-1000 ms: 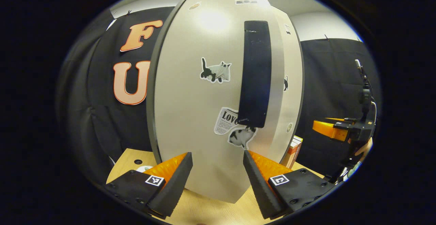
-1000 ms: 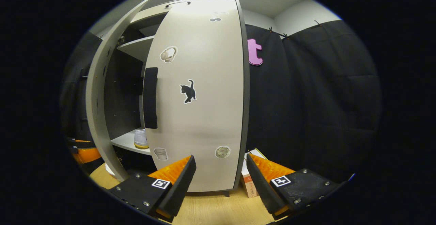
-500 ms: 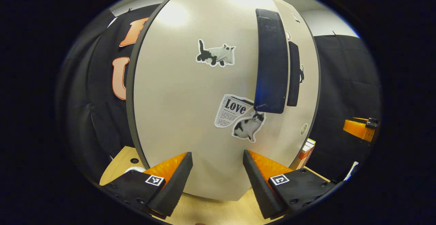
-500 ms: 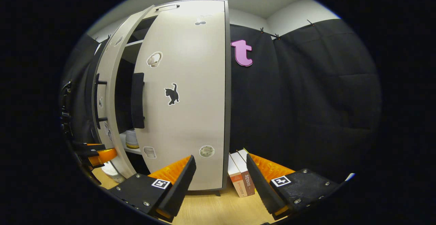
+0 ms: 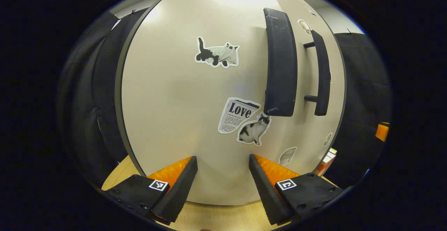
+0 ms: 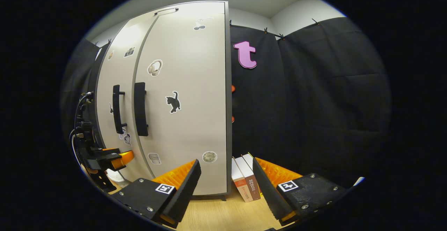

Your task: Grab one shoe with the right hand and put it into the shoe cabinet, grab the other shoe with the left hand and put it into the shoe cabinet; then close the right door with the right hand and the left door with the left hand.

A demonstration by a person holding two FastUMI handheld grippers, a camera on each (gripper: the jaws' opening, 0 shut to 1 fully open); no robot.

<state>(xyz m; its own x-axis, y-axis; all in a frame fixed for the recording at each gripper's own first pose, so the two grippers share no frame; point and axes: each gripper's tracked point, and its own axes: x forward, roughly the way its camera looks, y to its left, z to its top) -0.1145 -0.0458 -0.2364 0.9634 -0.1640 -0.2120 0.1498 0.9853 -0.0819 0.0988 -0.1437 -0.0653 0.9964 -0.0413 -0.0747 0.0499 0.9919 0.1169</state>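
Note:
The pale shoe cabinet (image 6: 188, 84) stands with both doors flush and shut, covering its inside. In the left gripper view its left door (image 5: 181, 94) is very close, its dark handle (image 5: 281, 63) beside the right door's handle (image 5: 321, 73). My left gripper (image 5: 223, 185) is open with its fingertips right at the lower part of that door; whether they touch it I cannot tell. It also shows low by the left door (image 6: 108, 73) as the left gripper (image 6: 115, 156). My right gripper (image 6: 227, 185) is open and holds nothing, a short way back from the right door's lower edge.
The cabinet stands on a wooden table (image 6: 216, 217). A few books (image 6: 246, 183) lean upright just right of the cabinet, close to my right fingers. Black cloth wall hangs behind and to both sides. Cat and paper stickers dot the doors.
The left door has swung from ajar to shut, with my left gripper following it. The gap showing a shoe on the shelf has closed. The right gripper has drawn back slightly.

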